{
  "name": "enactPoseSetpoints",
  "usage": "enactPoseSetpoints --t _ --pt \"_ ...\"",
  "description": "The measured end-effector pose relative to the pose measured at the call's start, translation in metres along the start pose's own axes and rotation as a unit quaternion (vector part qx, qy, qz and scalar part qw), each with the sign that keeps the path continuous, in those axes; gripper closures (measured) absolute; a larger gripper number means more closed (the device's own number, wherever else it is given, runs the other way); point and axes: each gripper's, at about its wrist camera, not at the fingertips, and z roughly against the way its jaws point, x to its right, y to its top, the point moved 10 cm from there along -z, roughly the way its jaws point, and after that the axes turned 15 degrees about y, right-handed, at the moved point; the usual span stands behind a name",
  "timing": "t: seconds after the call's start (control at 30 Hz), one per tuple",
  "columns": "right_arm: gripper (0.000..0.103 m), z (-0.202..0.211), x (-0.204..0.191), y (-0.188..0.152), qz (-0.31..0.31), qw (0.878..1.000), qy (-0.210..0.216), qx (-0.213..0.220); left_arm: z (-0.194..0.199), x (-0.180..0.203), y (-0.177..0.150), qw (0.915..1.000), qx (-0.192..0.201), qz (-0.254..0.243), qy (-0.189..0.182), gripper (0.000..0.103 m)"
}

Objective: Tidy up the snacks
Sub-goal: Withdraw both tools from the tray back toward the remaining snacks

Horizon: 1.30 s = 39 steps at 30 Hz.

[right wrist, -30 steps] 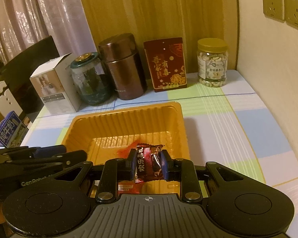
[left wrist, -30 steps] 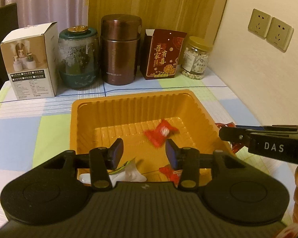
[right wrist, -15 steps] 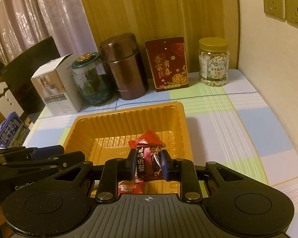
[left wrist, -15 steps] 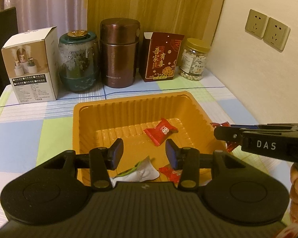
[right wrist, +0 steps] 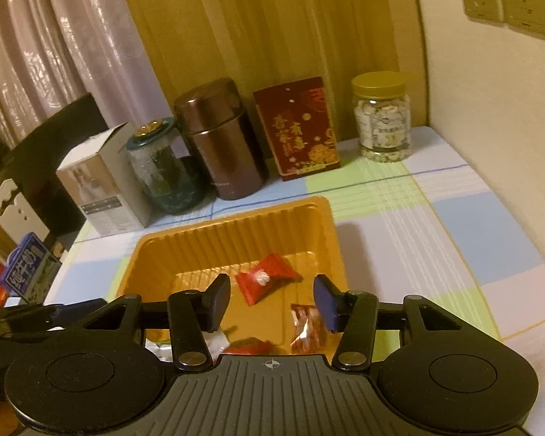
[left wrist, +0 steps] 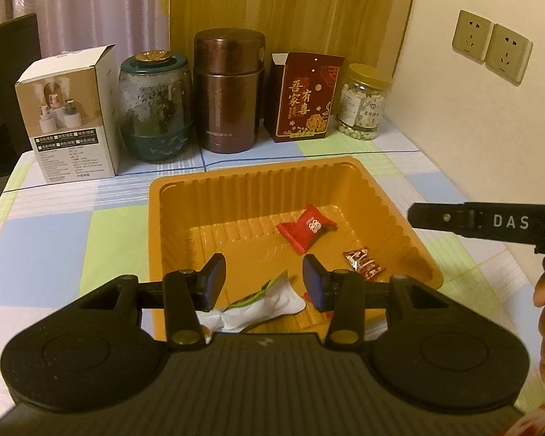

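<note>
An orange plastic tray [left wrist: 170, 225] [right wrist: 330, 225] sits on the checked tablecloth. In it lie a red candy [left wrist: 306, 227] [right wrist: 265, 277], a small brown-red candy [left wrist: 363, 263] [right wrist: 307, 327], a white and green wrapper [left wrist: 269, 303] and another red piece [right wrist: 247, 346] at the near wall. My left gripper [left wrist: 263, 283] is open and empty above the tray's near edge. My right gripper [right wrist: 271, 301] is open and empty above the tray; it shows from the side in the left wrist view [left wrist: 490, 222].
Along the back stand a white box [left wrist: 69, 116], a green glass jar [left wrist: 155, 107], a brown canister [left wrist: 229, 92], a red gift box [left wrist: 305, 98] and a nut jar [left wrist: 363, 103]. A wall with sockets [left wrist: 490, 45] is at the right. A blue packet [right wrist: 21, 263] lies off the table's left.
My right gripper opened and dropped the brown-red candy into the tray, then lifted slightly. My left gripper pulled back a little and stayed open.
</note>
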Motion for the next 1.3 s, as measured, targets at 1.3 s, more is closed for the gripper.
enactPoseSetpoints --t 1.3 --pt "0.052 0.183 -0.102 -0.123 0.036 0.999 -0.04 0.007 0.198 -0.031 -0.119 0.9982 -0.002 0.057 0.017 0.046"
